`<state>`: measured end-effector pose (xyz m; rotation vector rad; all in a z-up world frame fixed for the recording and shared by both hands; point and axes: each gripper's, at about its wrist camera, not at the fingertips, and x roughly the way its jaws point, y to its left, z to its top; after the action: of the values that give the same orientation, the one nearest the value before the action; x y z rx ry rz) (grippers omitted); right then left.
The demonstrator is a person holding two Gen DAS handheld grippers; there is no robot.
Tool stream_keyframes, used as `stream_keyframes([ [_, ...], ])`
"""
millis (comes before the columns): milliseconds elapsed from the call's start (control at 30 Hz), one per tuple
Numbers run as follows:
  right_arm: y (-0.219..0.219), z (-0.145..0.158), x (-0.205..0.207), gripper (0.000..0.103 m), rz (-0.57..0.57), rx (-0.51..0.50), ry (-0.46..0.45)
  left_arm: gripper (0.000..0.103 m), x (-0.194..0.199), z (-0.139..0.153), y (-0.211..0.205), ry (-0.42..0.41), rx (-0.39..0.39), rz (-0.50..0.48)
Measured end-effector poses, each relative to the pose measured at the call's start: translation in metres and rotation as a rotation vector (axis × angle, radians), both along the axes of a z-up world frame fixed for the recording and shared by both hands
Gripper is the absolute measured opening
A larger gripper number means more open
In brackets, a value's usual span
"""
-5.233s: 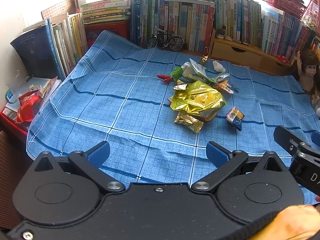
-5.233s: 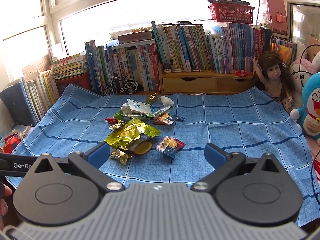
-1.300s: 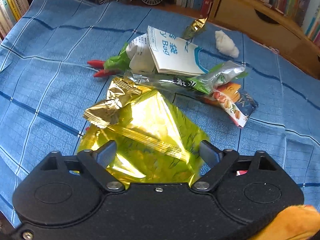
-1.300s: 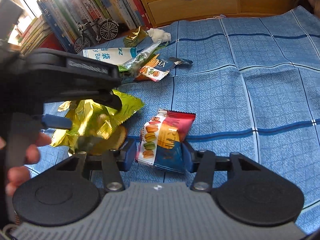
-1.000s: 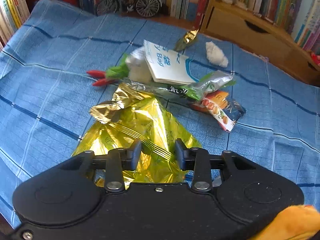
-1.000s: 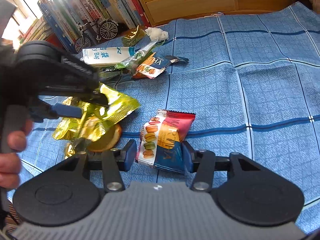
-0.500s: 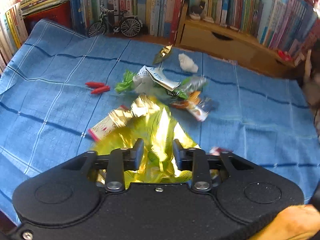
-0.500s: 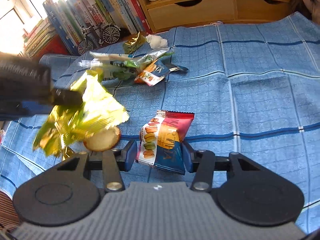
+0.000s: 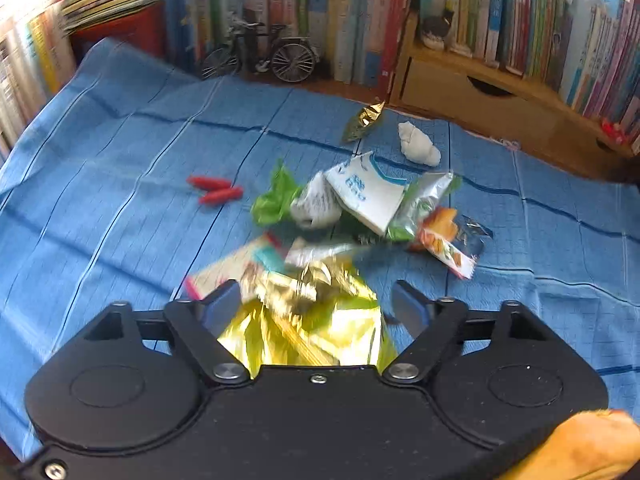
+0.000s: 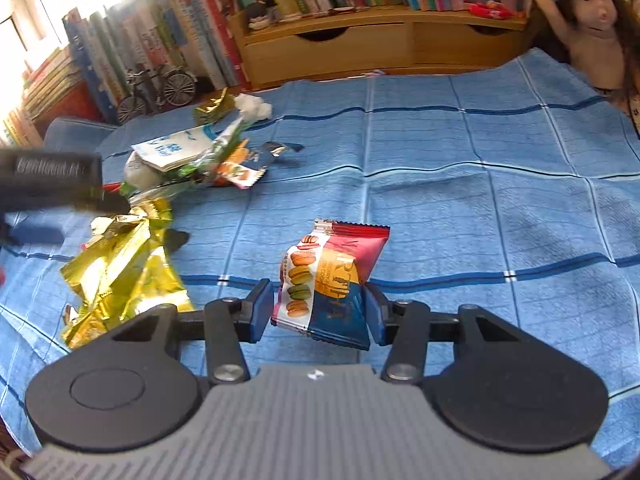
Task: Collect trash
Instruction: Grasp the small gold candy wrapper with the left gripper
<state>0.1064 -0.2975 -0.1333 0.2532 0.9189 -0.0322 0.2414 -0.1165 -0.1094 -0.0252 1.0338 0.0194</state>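
The left gripper point(image 9: 316, 306) has just been opening its jaws, and its blue pads now stand apart with the crumpled gold foil bag point(image 9: 308, 320) between them, blurred and touching neither pad as far as the left wrist view shows. In the right wrist view that bag point(image 10: 124, 264) lies on the blue checked cloth point(image 10: 460, 184), to the left of the right gripper point(image 10: 320, 312). The right gripper is clamped on the red and blue macaron snack packet point(image 10: 332, 276), both blue pads pressing its lower sides, the packet standing up ahead of the fingers. Ahead of the left gripper sits a heap of wrappers: a white and blue paper bag point(image 9: 366, 194), a green plastic wrapper point(image 9: 276, 200), an orange snack wrapper point(image 9: 444, 240).
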Motion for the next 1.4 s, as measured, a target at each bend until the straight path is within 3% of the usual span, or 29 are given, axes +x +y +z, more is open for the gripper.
stream_keyframes([
  [167, -0.002, -0.003, -0.002, 0.054, -0.004, 0.004, 0.001, 0.046, 0.026, -0.025, -0.010, 0.093, 0.073, -0.064],
  [233, 0.000, -0.004, -0.004, 0.054, 0.004, 0.000, 0.001, 0.037, 0.025, -0.029, -0.014, 0.095, 0.087, -0.093],
  [300, 0.001, -0.004, -0.004, 0.054, 0.008, 0.005, 0.003, 0.020, 0.021, -0.028, -0.018, 0.082, 0.104, -0.119],
  [467, 0.005, -0.004, -0.006, 0.054, 0.023, 0.009, 0.002, 0.010, 0.010, -0.020, -0.021, 0.067, 0.095, -0.154],
  [667, 0.007, -0.002, -0.005, 0.054, 0.036, 0.006, -0.005, 0.011, -0.011, 0.000, -0.018, 0.024, 0.054, -0.164],
  [733, 0.008, -0.002, -0.005, 0.054, 0.038, 0.006, -0.005, 0.019, -0.014, 0.001, -0.018, -0.008, 0.088, -0.171],
  [800, 0.008, -0.002, -0.005, 0.054, 0.040, 0.007, -0.004, 0.052, -0.010, -0.004, -0.018, -0.010, 0.141, -0.159],
  [867, 0.009, -0.001, -0.004, 0.054, 0.042, 0.006, -0.004, 0.053, -0.003, -0.009, -0.015, -0.013, 0.137, -0.135],
  [1000, 0.011, -0.002, -0.006, 0.054, 0.053, -0.004, -0.003, 0.066, 0.016, -0.026, -0.011, 0.028, 0.085, -0.098],
  [1133, 0.011, -0.004, -0.008, 0.054, 0.054, -0.008, 0.004, 0.065, 0.026, -0.038, -0.013, 0.052, 0.066, -0.076],
  [1233, 0.011, -0.006, -0.007, 0.054, 0.050, -0.009, 0.009, 0.051, 0.025, -0.041, -0.015, 0.051, 0.064, -0.087],
  [1300, 0.011, -0.006, -0.007, 0.054, 0.049, -0.009, 0.009, 0.034, 0.023, -0.040, -0.016, 0.048, 0.060, -0.086],
  [1400, 0.012, -0.006, -0.005, 0.054, 0.052, -0.013, 0.003, 0.033, 0.018, -0.033, -0.016, 0.041, 0.032, -0.092],
])
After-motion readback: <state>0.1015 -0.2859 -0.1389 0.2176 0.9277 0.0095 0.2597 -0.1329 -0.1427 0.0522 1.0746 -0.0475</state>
